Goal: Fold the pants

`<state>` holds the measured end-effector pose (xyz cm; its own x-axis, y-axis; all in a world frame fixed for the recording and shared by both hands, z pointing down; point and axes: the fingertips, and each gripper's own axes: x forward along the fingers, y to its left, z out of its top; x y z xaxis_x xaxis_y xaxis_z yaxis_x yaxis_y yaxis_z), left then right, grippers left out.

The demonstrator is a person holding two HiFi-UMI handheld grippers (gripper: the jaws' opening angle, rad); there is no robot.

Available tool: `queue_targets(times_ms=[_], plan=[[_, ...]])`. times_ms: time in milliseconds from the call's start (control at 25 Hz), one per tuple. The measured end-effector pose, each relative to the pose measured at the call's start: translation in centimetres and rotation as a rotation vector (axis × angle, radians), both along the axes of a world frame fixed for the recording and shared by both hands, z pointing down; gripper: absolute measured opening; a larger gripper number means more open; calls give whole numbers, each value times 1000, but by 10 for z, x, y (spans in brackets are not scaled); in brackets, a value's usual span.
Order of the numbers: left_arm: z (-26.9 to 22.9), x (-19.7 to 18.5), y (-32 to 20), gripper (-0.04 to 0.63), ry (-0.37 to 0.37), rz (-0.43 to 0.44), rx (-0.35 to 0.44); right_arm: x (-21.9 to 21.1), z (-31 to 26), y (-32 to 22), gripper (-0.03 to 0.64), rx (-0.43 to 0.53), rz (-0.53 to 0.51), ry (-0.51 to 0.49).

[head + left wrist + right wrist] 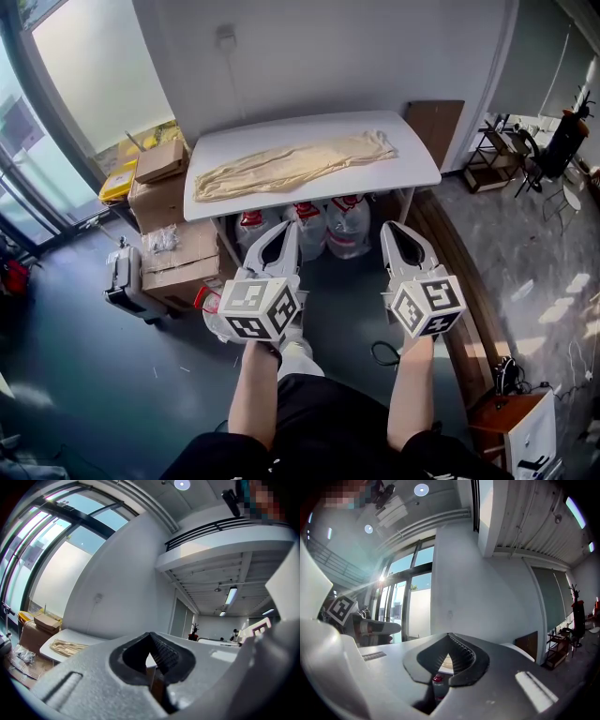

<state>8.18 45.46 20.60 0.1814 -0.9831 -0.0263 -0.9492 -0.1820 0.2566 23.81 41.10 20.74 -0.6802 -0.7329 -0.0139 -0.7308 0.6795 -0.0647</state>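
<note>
Cream pants [292, 164] lie stretched lengthwise on a white table [412, 169] some way ahead of me. In the left gripper view the pants [65, 647] show small at the lower left on the table [51, 638]. My left gripper [287, 232] and right gripper [389, 230] are held level side by side, short of the table's front edge and apart from the pants. Both are shut with nothing between the jaws. In each gripper view the ribbed pads [161, 654] [458, 657] meet at the tips.
Water jugs [323, 225] with red caps stand under the table. Cardboard boxes [167, 220] are stacked to its left. A brown board [433, 122] leans against the wall at the right, with a low wooden bench [459, 281] and a black rack [492, 155] beyond.
</note>
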Motion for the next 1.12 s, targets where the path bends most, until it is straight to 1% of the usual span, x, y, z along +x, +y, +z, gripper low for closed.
queue_targets(times_ms=[200,440,520,600,720,840,960,1120], plan=[[9,-36,-45,5,24,-7,4,-26,10,-43,6,11,11,20],[23,-72,-128,5,76,6,-15,-56,17,-116,6,-3,24,38],[30,-86,-157,5,89,10,-28,-72,22,-145,6,-16,24,52],[36,-105,-184,5,104,2,-40,-95,23,-173,6,-19,9,64],[38,-145,-223,4,114,-24,-44,-141,17,-212,6,3,-32,63],[36,-186,-258,5,93,-51,-38,-193,14,-248,6,25,-76,50],[34,-221,-289,5,76,-72,-40,-238,18,-280,6,16,-120,44],[39,-254,-321,5,77,-85,-59,-272,27,-316,5,-17,-132,42]])
